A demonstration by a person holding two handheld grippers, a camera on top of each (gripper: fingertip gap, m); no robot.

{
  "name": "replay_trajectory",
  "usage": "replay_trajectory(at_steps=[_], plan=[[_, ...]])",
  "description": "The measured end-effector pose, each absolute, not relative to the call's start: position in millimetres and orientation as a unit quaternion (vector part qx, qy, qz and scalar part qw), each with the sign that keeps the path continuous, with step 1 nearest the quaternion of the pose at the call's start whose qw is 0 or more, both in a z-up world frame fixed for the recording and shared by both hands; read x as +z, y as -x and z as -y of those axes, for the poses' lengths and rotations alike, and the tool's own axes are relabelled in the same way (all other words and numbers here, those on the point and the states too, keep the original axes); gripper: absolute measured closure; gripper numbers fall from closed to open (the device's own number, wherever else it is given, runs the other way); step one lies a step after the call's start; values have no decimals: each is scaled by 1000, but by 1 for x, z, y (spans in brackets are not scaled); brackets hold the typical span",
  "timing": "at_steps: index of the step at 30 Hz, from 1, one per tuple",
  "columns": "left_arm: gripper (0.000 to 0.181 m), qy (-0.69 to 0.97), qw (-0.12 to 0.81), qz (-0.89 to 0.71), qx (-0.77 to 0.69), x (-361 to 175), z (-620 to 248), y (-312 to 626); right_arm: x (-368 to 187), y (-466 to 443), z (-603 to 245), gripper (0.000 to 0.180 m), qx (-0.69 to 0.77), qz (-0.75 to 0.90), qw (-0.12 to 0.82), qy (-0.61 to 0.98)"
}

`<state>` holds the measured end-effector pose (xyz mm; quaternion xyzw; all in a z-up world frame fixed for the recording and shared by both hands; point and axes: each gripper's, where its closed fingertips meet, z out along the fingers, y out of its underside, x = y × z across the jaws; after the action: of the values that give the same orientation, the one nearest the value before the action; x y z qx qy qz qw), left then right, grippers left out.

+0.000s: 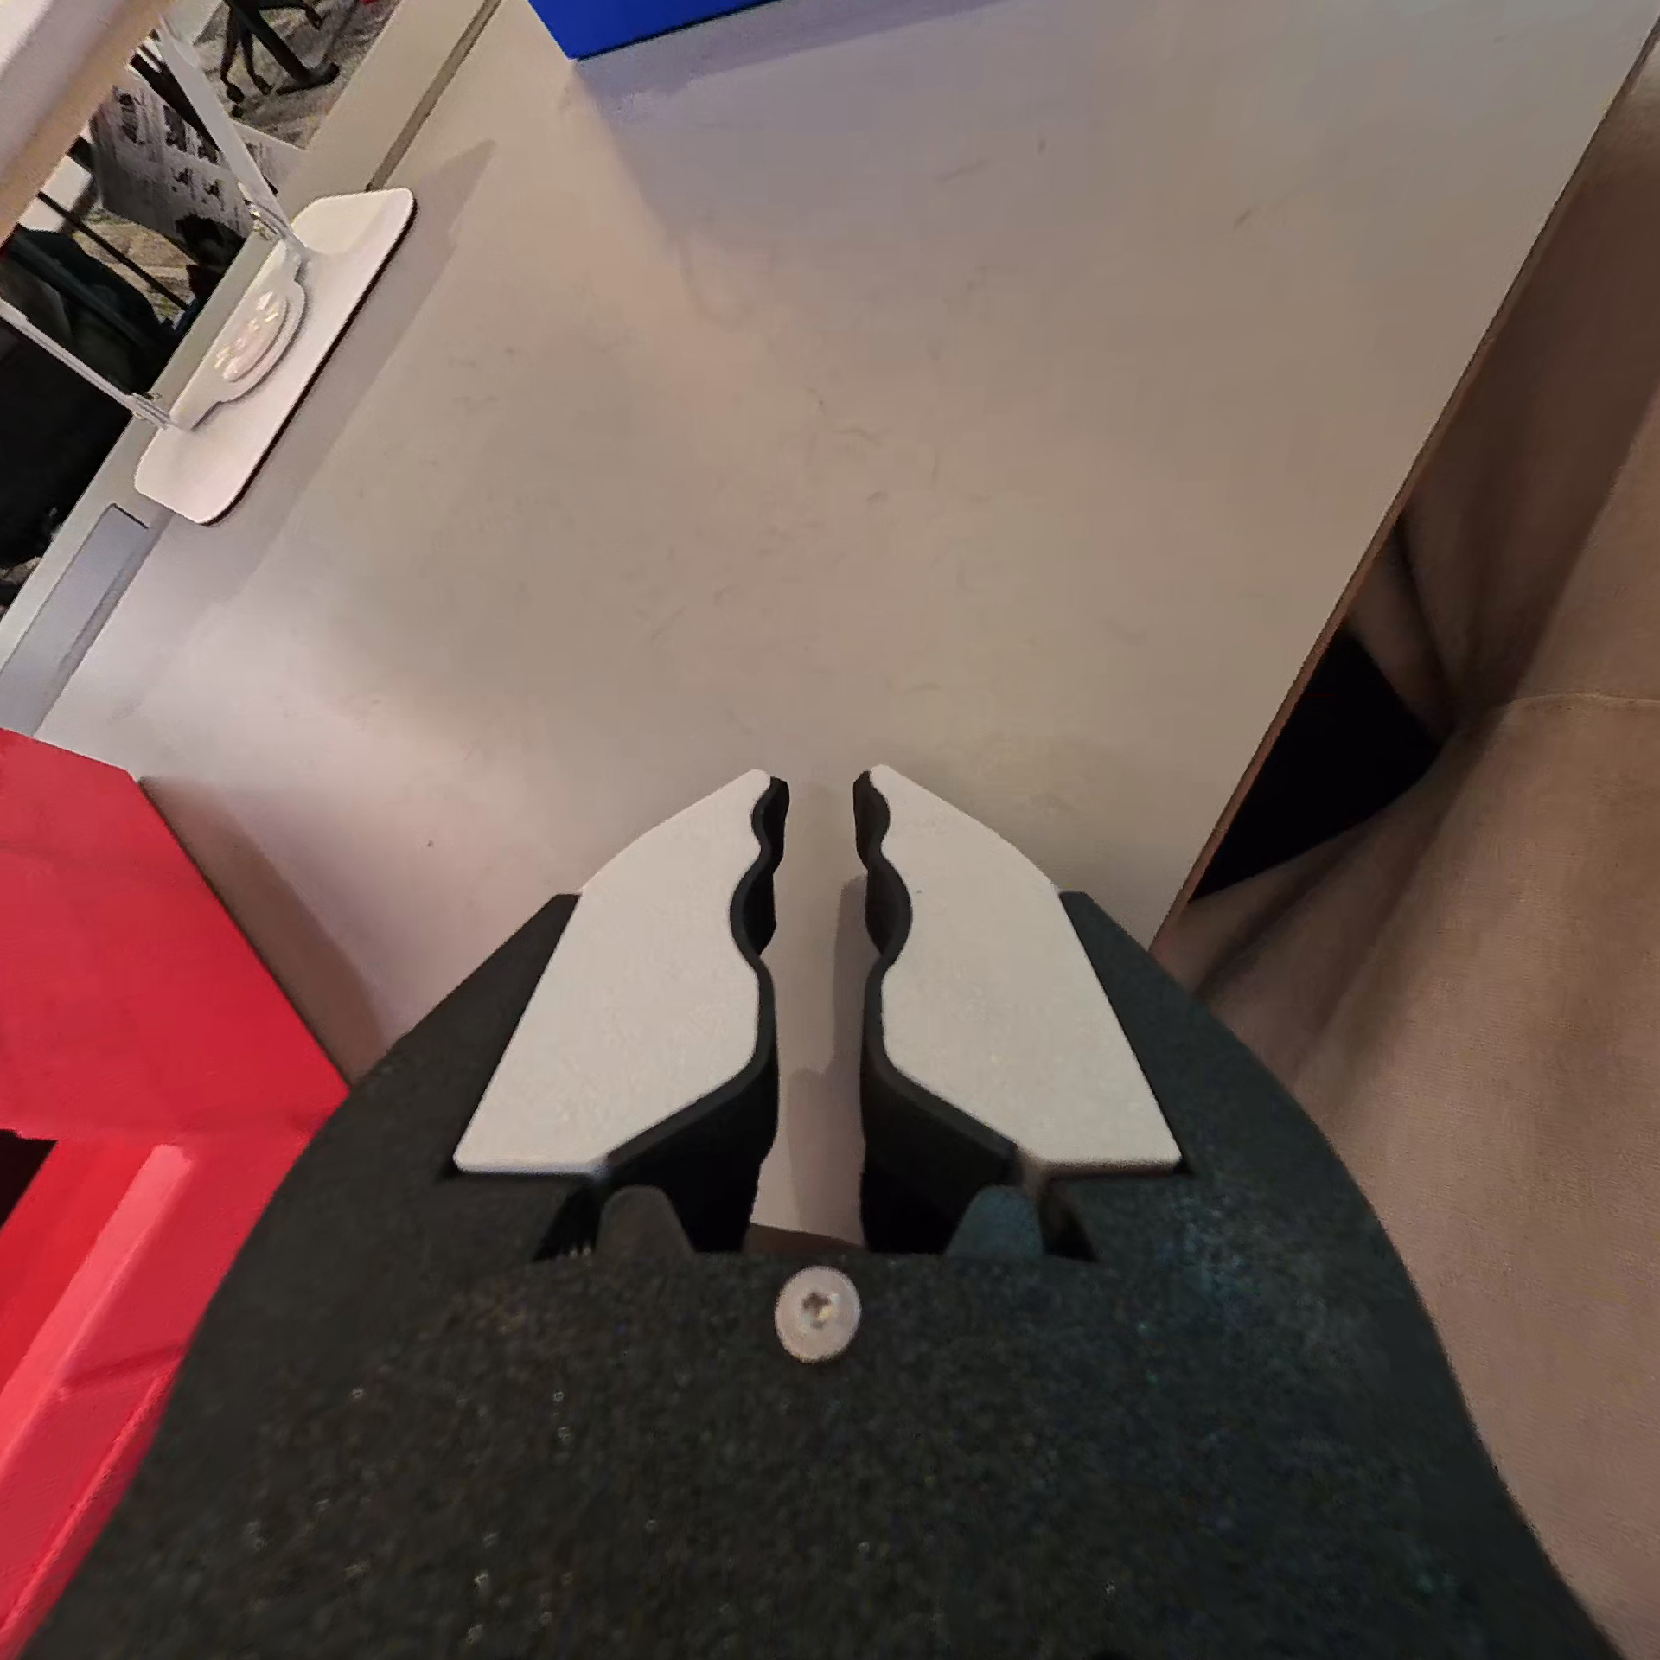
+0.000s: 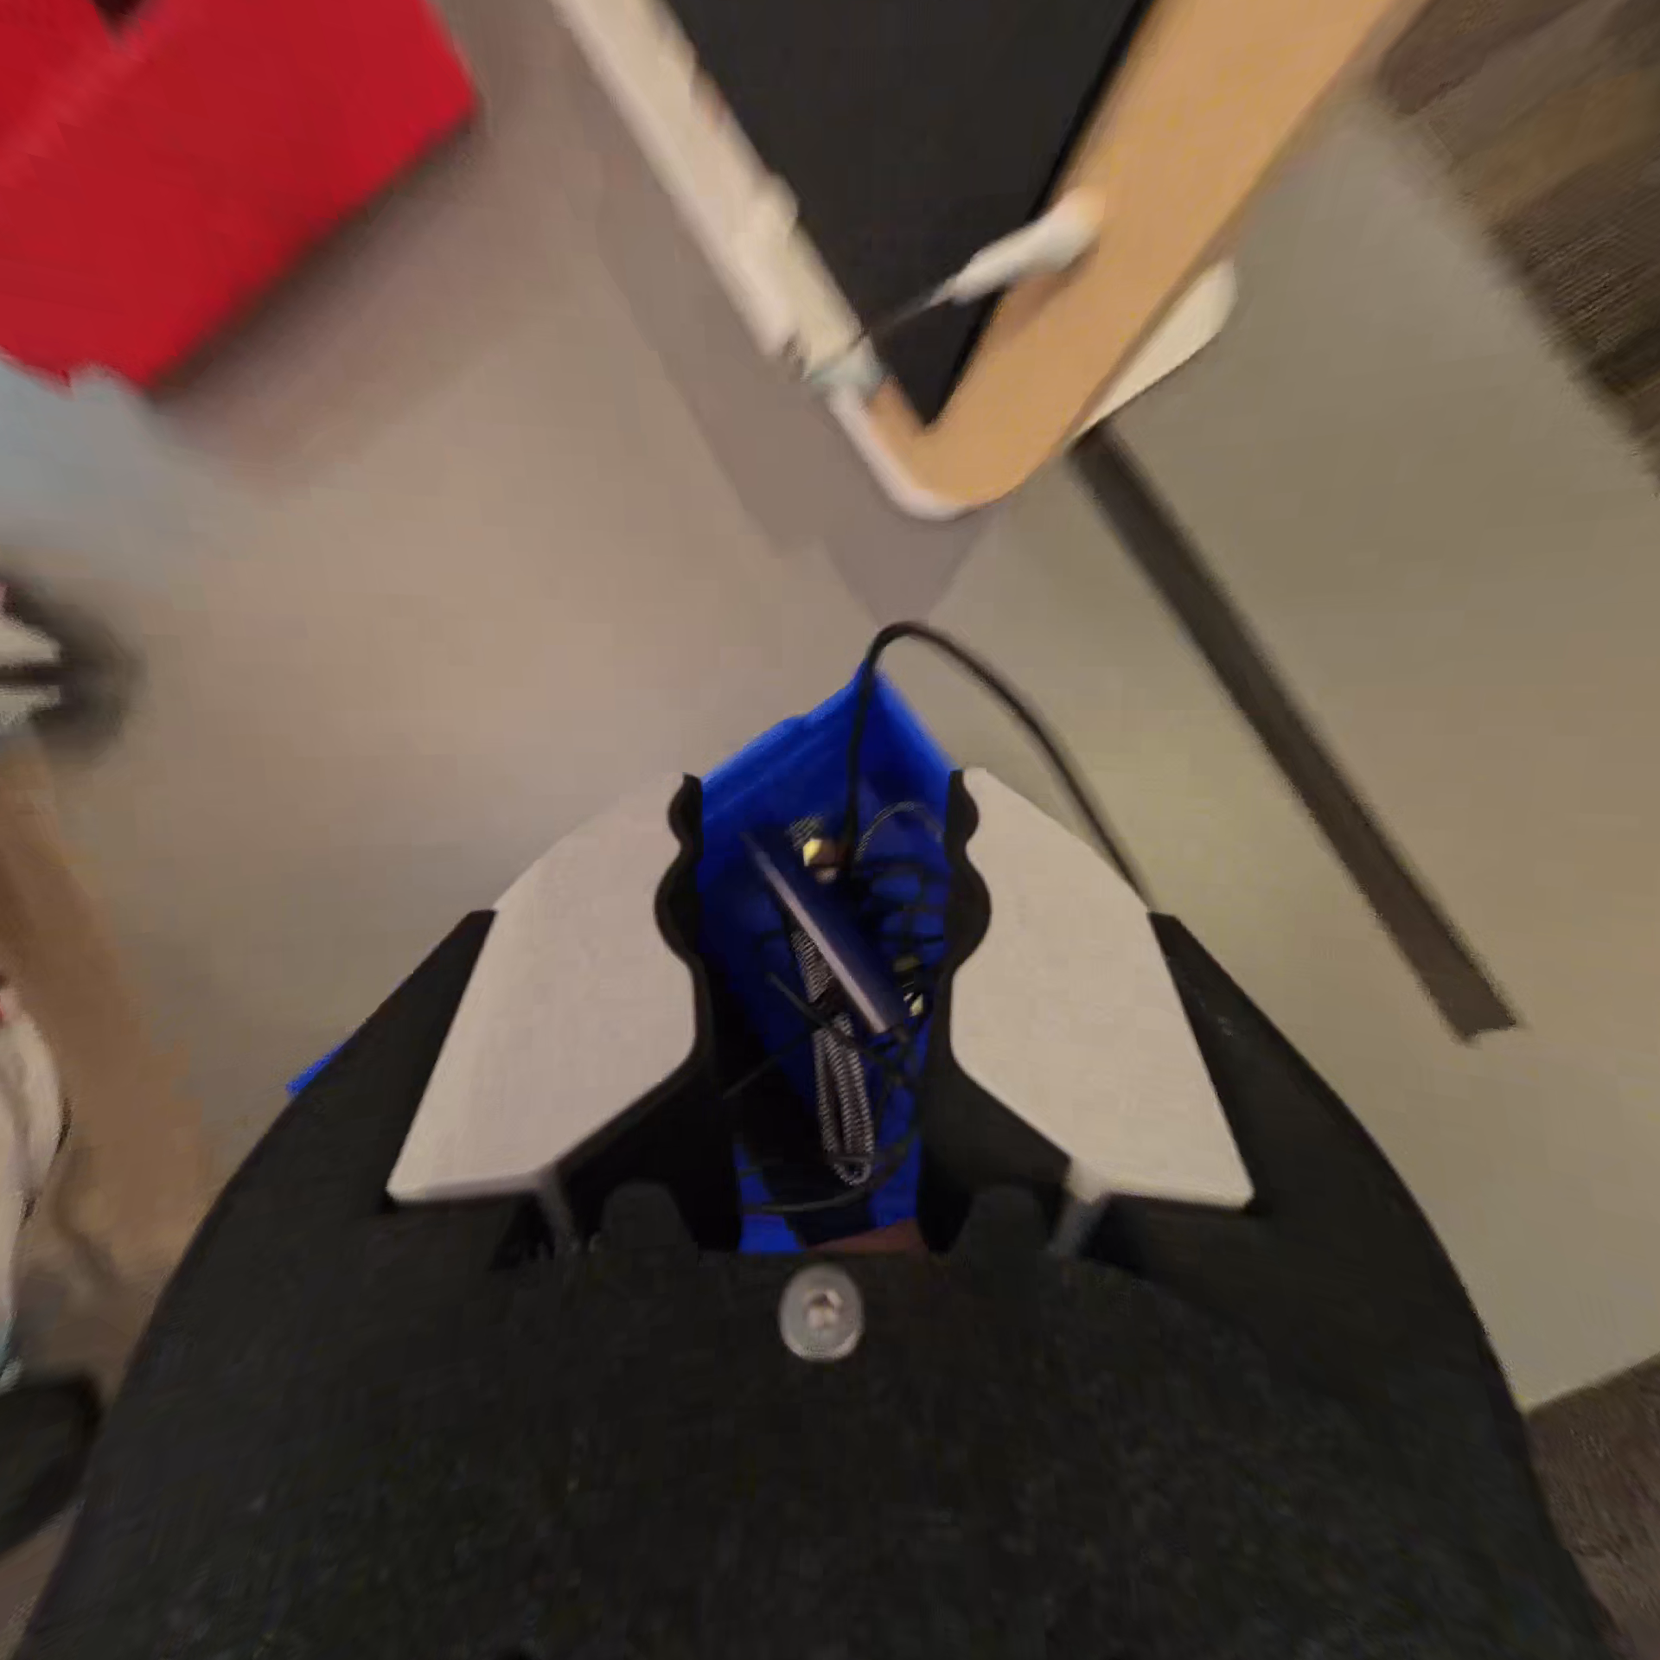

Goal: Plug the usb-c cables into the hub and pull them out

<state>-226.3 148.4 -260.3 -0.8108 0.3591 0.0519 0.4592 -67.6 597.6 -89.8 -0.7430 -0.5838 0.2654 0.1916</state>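
Observation:
In the right wrist view, which is blurred by motion, my right gripper (image 2: pixel 822 786) is open wide and empty. It is over a blue bin (image 2: pixel 898 719). In the bin lie a slim dark hub (image 2: pixel 826 934), a braided cable (image 2: pixel 840 1105) and tangled thin black cables. One black cable (image 2: pixel 988 683) arches out over the bin's far end to the right. In the left wrist view, my left gripper (image 1: pixel 819 790) hangs over the bare beige table (image 1: pixel 898 449). Its jaws stand a narrow gap apart with nothing between them. No hub or cable shows in that view.
A red box (image 1: pixel 135 1033) stands left of the left gripper and also shows in the right wrist view (image 2: pixel 225 180). A blue box corner (image 1: pixel 647 22) is at the far end. A white lamp base (image 1: pixel 269 359) sits far left. The table edge (image 1: pixel 1347 629) runs along the right. A wooden-framed chair (image 2: pixel 1123 269) lies beyond the bin.

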Motion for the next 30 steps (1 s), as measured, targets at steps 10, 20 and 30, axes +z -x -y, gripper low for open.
replay_trajectory(at_steps=[10,20,30], plan=[[167,812,438,-381,62,-271,-146,225,-157,-42,-642,135,184,503,155,830],[168,814,433,-382,63,-273,-146,225,-202,-45,-644,177,44,555,170,813],[168,809,442,-383,56,-268,-142,219,-59,-10,-603,177,184,546,470,669]])
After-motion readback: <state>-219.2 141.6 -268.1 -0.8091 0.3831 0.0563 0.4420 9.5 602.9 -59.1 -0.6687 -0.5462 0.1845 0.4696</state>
